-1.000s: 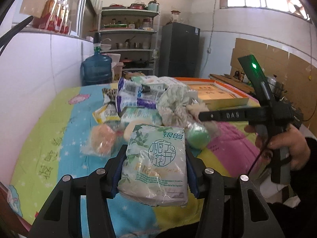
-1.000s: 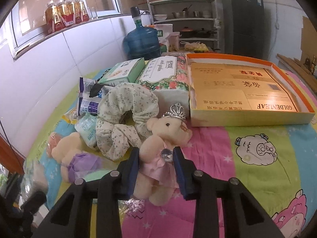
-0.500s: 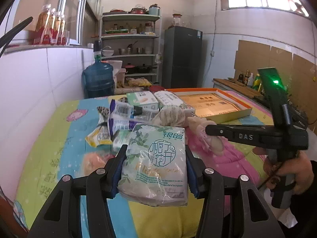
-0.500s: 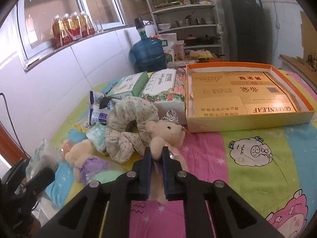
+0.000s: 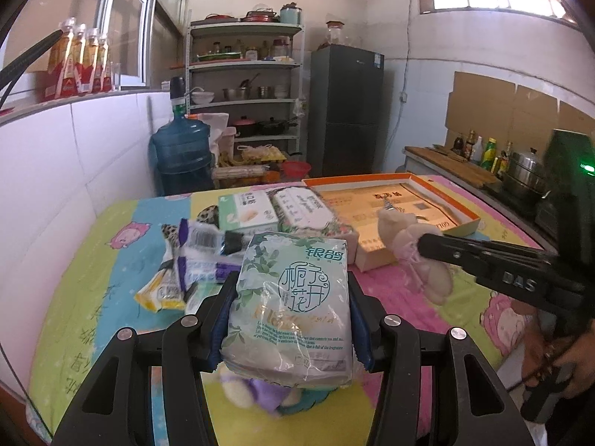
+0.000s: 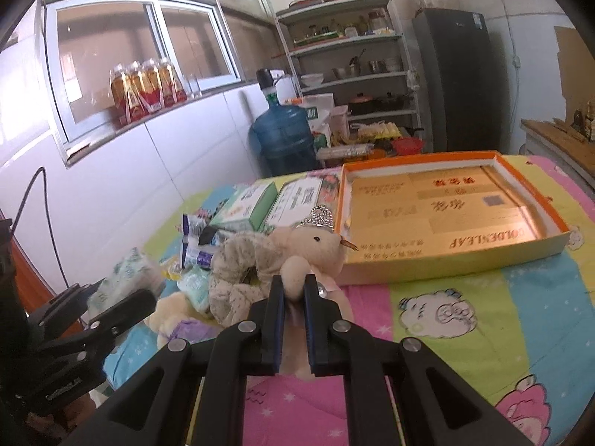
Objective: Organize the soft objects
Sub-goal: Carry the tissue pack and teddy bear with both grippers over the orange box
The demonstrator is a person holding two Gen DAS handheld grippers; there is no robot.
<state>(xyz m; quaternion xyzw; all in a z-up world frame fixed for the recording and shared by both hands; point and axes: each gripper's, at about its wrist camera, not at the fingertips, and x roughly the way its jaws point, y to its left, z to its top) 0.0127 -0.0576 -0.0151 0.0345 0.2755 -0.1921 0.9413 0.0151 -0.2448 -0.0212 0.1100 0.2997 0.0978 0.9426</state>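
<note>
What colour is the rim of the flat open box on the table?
Orange; the box rim is orange above pale yellow outer walls, clearest in the right wrist view.

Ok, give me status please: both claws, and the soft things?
Left claw shut on tissue pack. Right claw shut on teddy bear. Orange box beyond, open, nothing blocking.

Tissue pack (image 5: 293,308): glossy crinkled plastic. Teddy bear (image 6: 308,256): fuzzy plush. Box (image 6: 446,260): smooth cardboard.
</note>
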